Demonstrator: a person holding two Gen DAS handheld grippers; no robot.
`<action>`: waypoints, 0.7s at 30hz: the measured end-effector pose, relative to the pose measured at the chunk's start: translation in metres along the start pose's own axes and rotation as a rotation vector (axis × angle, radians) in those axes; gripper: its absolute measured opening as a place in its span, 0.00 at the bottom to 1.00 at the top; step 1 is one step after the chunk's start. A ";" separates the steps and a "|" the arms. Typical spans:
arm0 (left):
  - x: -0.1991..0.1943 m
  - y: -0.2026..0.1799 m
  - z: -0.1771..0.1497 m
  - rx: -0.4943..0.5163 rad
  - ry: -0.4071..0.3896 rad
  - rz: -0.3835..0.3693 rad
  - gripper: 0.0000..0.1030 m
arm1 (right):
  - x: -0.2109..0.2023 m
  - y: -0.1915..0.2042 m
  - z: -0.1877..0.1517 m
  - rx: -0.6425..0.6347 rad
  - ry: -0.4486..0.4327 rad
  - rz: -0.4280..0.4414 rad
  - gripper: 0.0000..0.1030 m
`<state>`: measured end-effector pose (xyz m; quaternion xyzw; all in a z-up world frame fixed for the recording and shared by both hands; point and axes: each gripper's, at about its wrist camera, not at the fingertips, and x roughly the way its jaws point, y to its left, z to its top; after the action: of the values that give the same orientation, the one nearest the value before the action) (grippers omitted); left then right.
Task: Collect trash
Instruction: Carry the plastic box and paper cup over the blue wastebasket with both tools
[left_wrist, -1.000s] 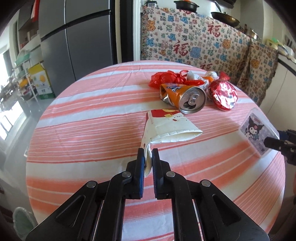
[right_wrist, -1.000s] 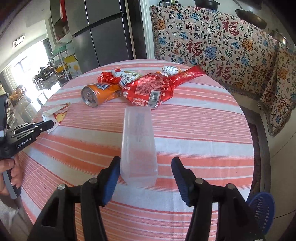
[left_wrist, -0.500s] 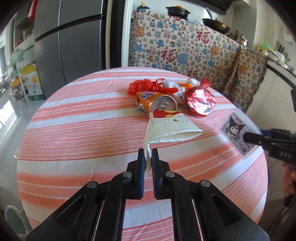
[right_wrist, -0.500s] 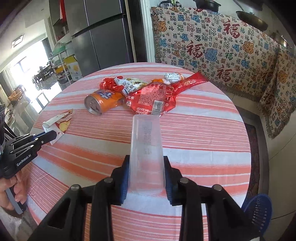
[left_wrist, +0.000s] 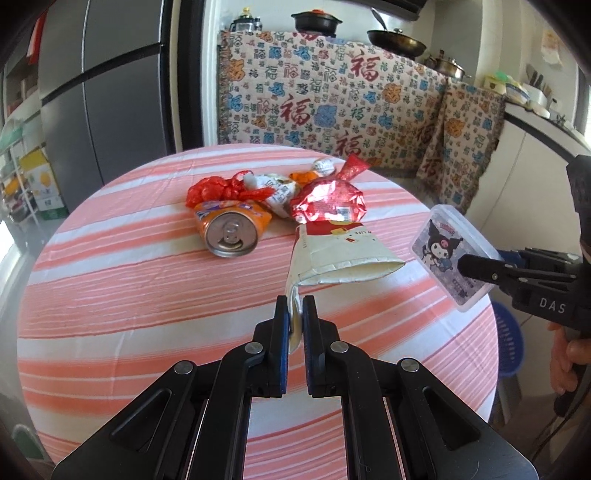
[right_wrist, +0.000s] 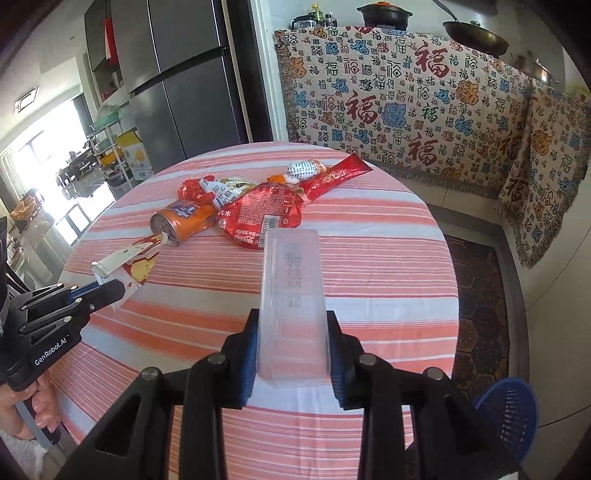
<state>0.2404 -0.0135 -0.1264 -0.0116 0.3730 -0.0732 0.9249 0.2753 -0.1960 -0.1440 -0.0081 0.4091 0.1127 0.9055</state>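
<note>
Table: a round table (left_wrist: 129, 288) covered by a cloth striped in orange-pink and white is seen under both grippers.
Patterned cloth: a cream hanging (right_wrist: 406, 103) printed with red and blue characters is draped behind the table.
Trash pile: a crumpled red foil snack bag (left_wrist: 328, 203), an orange drink can (left_wrist: 231, 230) lying on its side and smaller red and white wrappers (left_wrist: 258, 188) are gathered, touching one another, on the far half of the table.
Basket: a blue mesh basket (right_wrist: 506, 410) is seen on the floor beside the table.
Right gripper: the right gripper (right_wrist: 291, 347) is closed onto a clear rectangular plastic box (right_wrist: 291, 302) with a cartoon sticker on its lid; the box is held off the table, gripped by its long sides.
Left gripper: the left gripper (left_wrist: 294, 321) is pinched nearly shut on the folded edge of a flattened white-and-red paper carton (left_wrist: 340, 258); the carton is held just above the cloth, near the can.
</note>
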 end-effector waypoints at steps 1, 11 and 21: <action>0.000 -0.004 0.002 0.005 -0.001 -0.002 0.05 | -0.002 -0.002 0.000 0.003 -0.002 -0.001 0.32; 0.002 -0.058 0.023 0.074 -0.007 -0.077 0.05 | -0.025 -0.036 -0.007 0.064 -0.027 -0.035 0.32; 0.021 -0.163 0.042 0.169 0.012 -0.236 0.05 | -0.065 -0.127 -0.025 0.219 -0.063 -0.107 0.32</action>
<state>0.2632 -0.1792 -0.0980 0.0231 0.3670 -0.2125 0.9053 0.2417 -0.3354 -0.1221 0.0728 0.3893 0.0191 0.9180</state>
